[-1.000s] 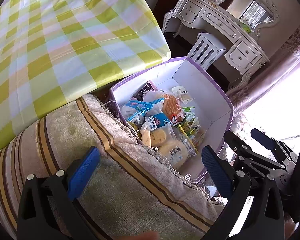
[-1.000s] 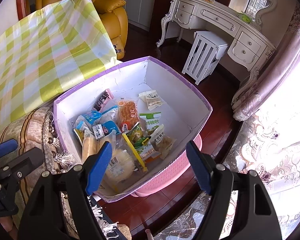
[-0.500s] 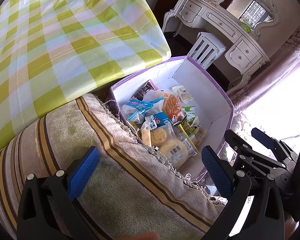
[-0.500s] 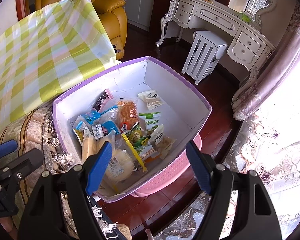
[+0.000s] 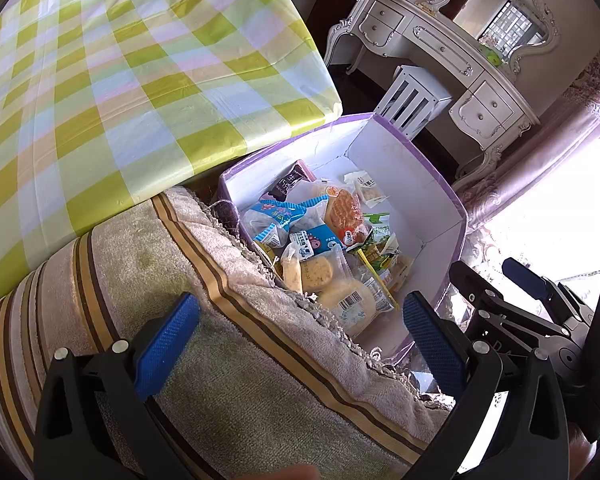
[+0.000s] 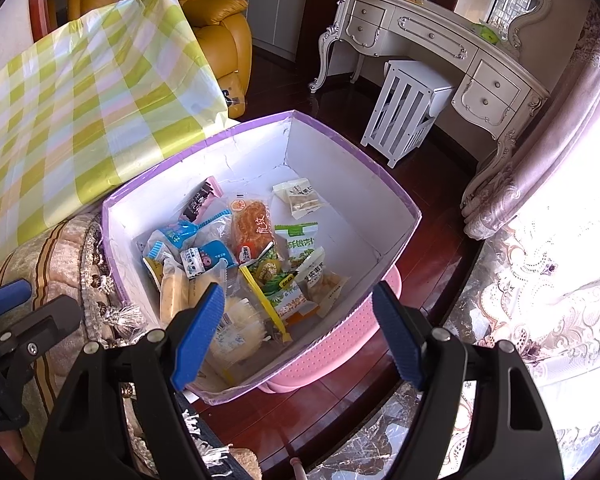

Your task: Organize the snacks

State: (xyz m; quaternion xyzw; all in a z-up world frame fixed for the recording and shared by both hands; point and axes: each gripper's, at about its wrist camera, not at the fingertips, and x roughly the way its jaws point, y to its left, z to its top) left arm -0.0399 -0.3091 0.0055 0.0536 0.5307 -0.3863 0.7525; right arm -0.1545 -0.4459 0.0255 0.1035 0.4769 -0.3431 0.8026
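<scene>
Right gripper (image 6: 296,336) hangs over the near end of the box, jaws wide apart, nothing between the blue pads (image 6: 198,334), pointed steeply down. Directly beyond and below its left pad: a clear-wrapped pale round bread (image 6: 236,330) with a barcode label, lying at the near end of the snack pile. A yellow strip (image 6: 266,304) runs diagonally past it between the two pads. Further out from the tips, green packets (image 6: 296,248), an orange-red packet (image 6: 252,224), blue-and-white wrappers (image 6: 188,246), a dark bar with a pink end (image 6: 202,202) leaning on the far-left wall, and a small pale packet (image 6: 300,200) lying alone toward the far corner. All snacks sit inside the purple-rimmed white box (image 6: 364,184); the side nearest the right pad is bare floor of the box. The box rests on a pink perforated basket (image 6: 332,350), showing below the right pad, over dark wood floor (image 6: 432,184). Left gripper (image 5: 300,336) is also spread wide, empty, held over a striped towel-covered cushion (image 5: 160,280); the same box (image 5: 432,208) lies ahead of its right pad, with the bread (image 5: 348,300) closest. In the left view the right gripper (image 5: 536,300) shows beside it at the right edge. Beyond the left pad, a green-and-yellow checked cloth (image 5: 120,80). Farthest out: white stool (image 6: 408,108), ornate white dressing table (image 6: 432,36), yellow armchair (image 6: 220,24), pink curtain (image 6: 540,140).
</scene>
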